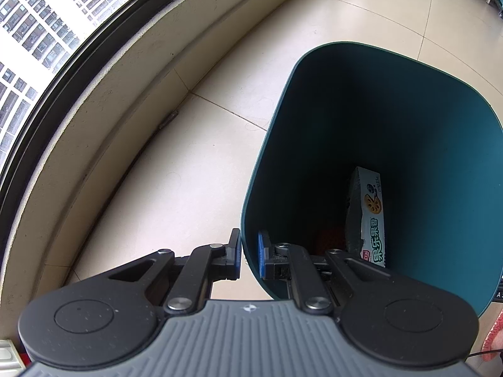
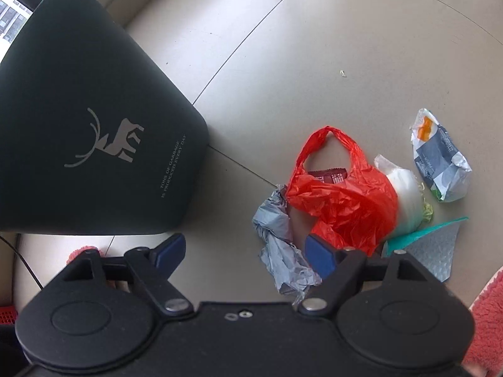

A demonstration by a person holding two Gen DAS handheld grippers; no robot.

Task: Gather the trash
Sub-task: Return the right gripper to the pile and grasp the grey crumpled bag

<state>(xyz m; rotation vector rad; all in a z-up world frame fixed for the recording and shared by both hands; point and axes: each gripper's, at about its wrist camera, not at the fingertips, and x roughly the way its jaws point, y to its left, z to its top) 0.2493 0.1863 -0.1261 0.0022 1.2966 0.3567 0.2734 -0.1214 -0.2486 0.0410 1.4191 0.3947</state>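
Looking down along both tools, we are seeing a pale tiled floor (image 2: 314,47) with a low ledge (image 1: 103,119) and a window (image 1: 47,31) running along it on the left gripper's side. Our left gripper (image 1: 250,256) is clamping the rim of the dark teal bin (image 1: 393,100), one pad outside the wall and one inside, the jaws pinched nearly together on the thin plastic. Inside the bin we are seeing a printed snack box (image 1: 371,216) leaning upright against the inner wall, with something reddish and dim beside it that we cannot make out. Our right gripper (image 2: 243,256) is hanging with its jaws spread wide and nothing between the pads, above the floor just beside the bin, whose outer wall is showing a pale deer print. The trash is lying in a loose heap near the bin's foot: a crumpled grey paper (image 2: 279,245) directly by the right-hand finger, a red plastic bag (image 2: 342,194) touching it with a dark red packet (image 2: 328,176) in its mouth, a white bag (image 2: 405,194), a teal bubble mailer (image 2: 433,245), and, slightly apart, a crumpled printed wrapper (image 2: 440,160).
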